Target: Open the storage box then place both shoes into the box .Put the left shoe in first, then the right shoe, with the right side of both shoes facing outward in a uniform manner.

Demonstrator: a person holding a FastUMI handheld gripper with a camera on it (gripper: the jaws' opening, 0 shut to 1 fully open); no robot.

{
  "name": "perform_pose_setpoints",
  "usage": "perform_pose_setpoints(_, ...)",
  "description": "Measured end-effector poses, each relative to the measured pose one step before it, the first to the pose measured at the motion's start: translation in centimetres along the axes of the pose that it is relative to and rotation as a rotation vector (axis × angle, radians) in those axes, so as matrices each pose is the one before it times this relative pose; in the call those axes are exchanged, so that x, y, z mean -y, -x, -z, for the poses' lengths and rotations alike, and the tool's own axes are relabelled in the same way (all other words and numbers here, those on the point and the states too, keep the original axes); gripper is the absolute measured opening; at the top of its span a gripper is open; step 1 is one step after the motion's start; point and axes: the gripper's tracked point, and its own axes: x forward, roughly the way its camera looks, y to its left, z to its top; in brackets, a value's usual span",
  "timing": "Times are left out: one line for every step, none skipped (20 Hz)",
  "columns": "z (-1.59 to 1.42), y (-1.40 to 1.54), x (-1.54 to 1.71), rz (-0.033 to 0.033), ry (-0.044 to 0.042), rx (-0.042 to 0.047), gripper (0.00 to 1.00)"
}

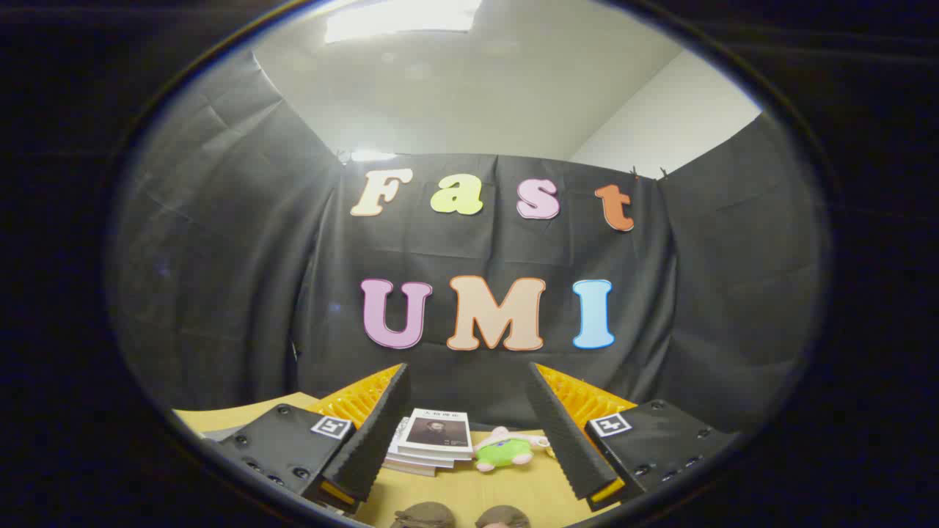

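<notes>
Nearest of all, two rounded brownish shoes [461, 516] poke in at the very bottom, side by side on the desk [447, 491]. So little of them shows that which way they point, and how their long axes run, cannot be told. They sit low between the fingers [378, 433] of the claw [469, 381], nothing pinched: the claw is spread wide, its two fingers slanting up and apart with a broad gap between them.

Moving on, a bare stretch of the wooden desk opens up between the fingers, free room right down the middle. Just past that, a stack of books [431, 440] lies flat beside the left finger, the top cover bearing a dark picture. Next to it, towards the right finger, a small green soft toy [502, 451] lies on the desk, close to the books but apart from them.

The desk's far edge runs just behind the books and toy. Beyond it hangs the black cloth wall [220, 257], folding round on both sides, and above that a pale ceiling [455, 88] with a bright light panel [400, 18].
</notes>
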Motion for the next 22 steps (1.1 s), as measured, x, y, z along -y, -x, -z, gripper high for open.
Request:
perform_pose_setpoints(0.115,0.024,0.188,0.00505,0.00058,-0.0048,0.99)
perform_pose_setpoints(0.15,0.014,0.132,0.00527,-0.00161,-0.0055,0.99)
perform_pose_setpoints(0.123,0.057,0.218,0.00778,-0.00552,-0.00364,0.99)
perform_pose_setpoints(0.018,0.086,0.399,0.00518,-0.01008,-0.00274,0.99)
perform_pose_setpoints(0.052,0.102,0.156,0.00254,-0.00562,-0.00035,0.99)
perform_pose_setpoints(0.202,0.114,0.321,0.00501,-0.00263,-0.00311,0.99)
perform_pose_setpoints(0.093,0.245,0.19,0.00265,0.00223,-0.00507,0.99)
perform_pose_setpoints(0.166,0.284,0.179,0.00073,0.00445,-0.00581,0.99)
perform_pose_setpoints(0.154,0.189,0.178,0.00073,0.00617,-0.00636,0.99)
perform_pose_setpoints(0.022,0.25,0.071,-0.00052,0.00145,-0.00305,0.99)
perform_pose_setpoints(-0.06,0.239,-0.004,-0.00289,-0.00207,0.00067,0.99)
perform_pose_setpoints(-0.07,0.136,-0.007,-0.00158,-0.00352,-0.00086,0.99)
perform_pose_setpoints(-0.124,0.243,-0.134,-0.00835,-0.00285,-0.00048,0.99)
perform_pose_setpoints(-0.064,0.226,-0.048,-0.00162,0.00181,0.0023,0.99)
perform_pose_setpoints(-0.19,0.316,0.249,0.00126,0.00406,0.00481,0.99)
perform_pose_setpoints(-0.168,0.232,0.05,-0.00039,0.00345,0.0041,0.99)
perform_pose_setpoints(0.005,0.208,-0.013,-0.00086,0.00237,-0.00107,0.99)
perform_pose_setpoints(0.188,0.254,0.079,-0.00245,-0.00447,-0.00671,0.99)
perform_pose_setpoints(0.032,0.251,-0.074,-0.00574,-0.01603,0.00144,0.99)
perform_pose_setpoints(-0.293,0.119,-0.246,-0.00861,-0.02232,0.00368,0.99)
perform_pose_setpoints(0.05,0.086,-0.186,-0.00731,-0.01824,-0.00161,0.99)
perform_pose_setpoints(0.407,0.108,0.117,-0.00555,-0.01197,-0.00784,0.99)
